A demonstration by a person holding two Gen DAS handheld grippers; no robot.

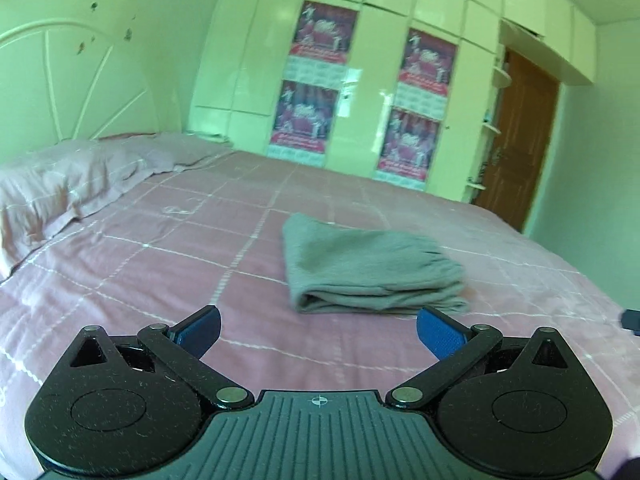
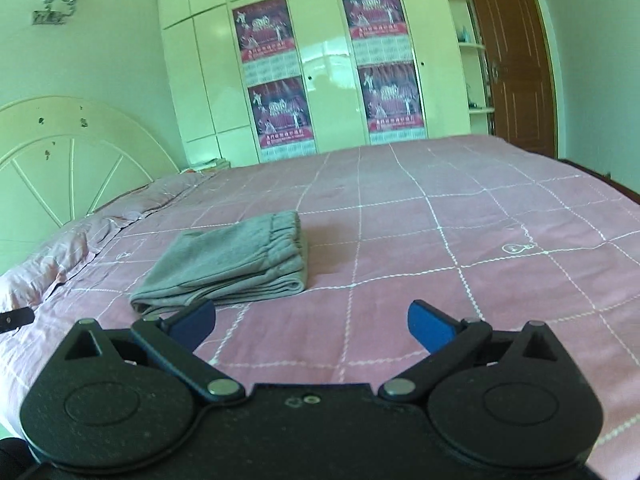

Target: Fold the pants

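Observation:
The grey pants (image 1: 368, 268) lie folded into a compact stack on the pink checked bedspread (image 1: 160, 264). In the right wrist view the pants (image 2: 236, 264) lie ahead and to the left, elastic waistband on the right side. My left gripper (image 1: 318, 330) is open and empty, held above the bed just short of the stack's near edge. My right gripper (image 2: 312, 326) is open and empty, to the right of the stack's near corner. A bit of the other gripper shows at the left wrist view's right edge (image 1: 632, 320).
Pink pillows (image 1: 60, 188) lie at the head of the bed by a white headboard (image 1: 72, 80). A white wardrobe with posters (image 2: 328, 60) stands behind the bed. A brown door (image 2: 512, 52) is at the far right.

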